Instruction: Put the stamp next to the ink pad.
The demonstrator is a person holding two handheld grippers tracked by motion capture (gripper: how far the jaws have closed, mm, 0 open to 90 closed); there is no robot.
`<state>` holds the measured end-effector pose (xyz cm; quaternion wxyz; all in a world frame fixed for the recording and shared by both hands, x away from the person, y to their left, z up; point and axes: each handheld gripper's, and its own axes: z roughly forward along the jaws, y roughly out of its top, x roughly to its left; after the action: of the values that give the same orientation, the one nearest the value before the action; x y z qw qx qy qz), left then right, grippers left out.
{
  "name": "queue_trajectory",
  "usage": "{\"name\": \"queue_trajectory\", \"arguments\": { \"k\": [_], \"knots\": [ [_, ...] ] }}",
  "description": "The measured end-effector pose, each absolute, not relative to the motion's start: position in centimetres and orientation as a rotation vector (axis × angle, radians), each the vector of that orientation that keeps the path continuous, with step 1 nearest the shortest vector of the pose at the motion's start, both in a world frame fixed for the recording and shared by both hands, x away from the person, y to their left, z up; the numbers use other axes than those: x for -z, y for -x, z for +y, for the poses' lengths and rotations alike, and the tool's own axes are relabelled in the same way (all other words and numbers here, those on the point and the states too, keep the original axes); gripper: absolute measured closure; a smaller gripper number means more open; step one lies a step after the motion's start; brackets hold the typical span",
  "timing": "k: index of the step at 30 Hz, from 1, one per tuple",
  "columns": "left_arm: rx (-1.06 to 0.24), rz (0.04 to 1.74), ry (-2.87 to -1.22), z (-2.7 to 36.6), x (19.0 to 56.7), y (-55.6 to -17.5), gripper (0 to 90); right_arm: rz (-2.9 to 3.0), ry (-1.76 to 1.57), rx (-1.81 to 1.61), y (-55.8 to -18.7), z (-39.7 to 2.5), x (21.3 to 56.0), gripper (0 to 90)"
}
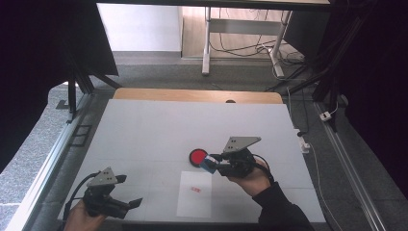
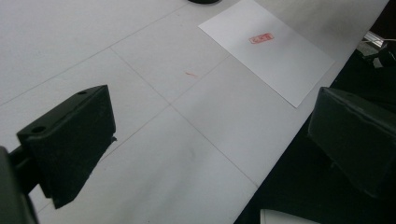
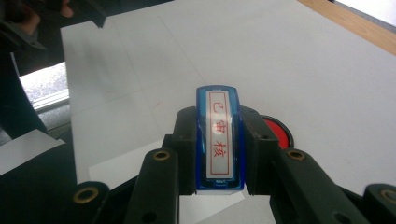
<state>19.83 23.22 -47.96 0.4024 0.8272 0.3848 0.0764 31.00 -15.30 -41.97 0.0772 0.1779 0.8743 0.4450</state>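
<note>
My right gripper (image 1: 213, 161) is shut on a blue rectangular stamp (image 3: 219, 135) with red characters on its white label. It holds the stamp just right of a round red ink pad (image 1: 197, 156), whose edge peeks out behind the right jaw as the ink pad (image 3: 279, 130). A white sheet of paper (image 1: 195, 193) lies below the pad and bears one small red stamp mark (image 1: 195, 189), also seen as the mark (image 2: 261, 38) on the sheet (image 2: 271, 51). My left gripper (image 1: 130, 191) rests open at the table's front left corner, nothing between its jaws.
The white table top (image 1: 159, 130) has a wooden strip (image 1: 197, 95) along its far edge. Metal rails (image 1: 48, 163) run along both sides, with cables on the floor at right. The left gripper hangs partly over the table's front edge (image 2: 280, 154).
</note>
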Motion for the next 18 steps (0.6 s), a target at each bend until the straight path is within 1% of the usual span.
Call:
{"name": "queue_trajectory", "arguments": {
  "k": [18],
  "knots": [
    [-0.249,1.027,-2.116,23.6,47.8,-19.4,0.0,2.549,-0.676,-1.214,-33.2,-17.6,43.2,70.4]
  ]
}}
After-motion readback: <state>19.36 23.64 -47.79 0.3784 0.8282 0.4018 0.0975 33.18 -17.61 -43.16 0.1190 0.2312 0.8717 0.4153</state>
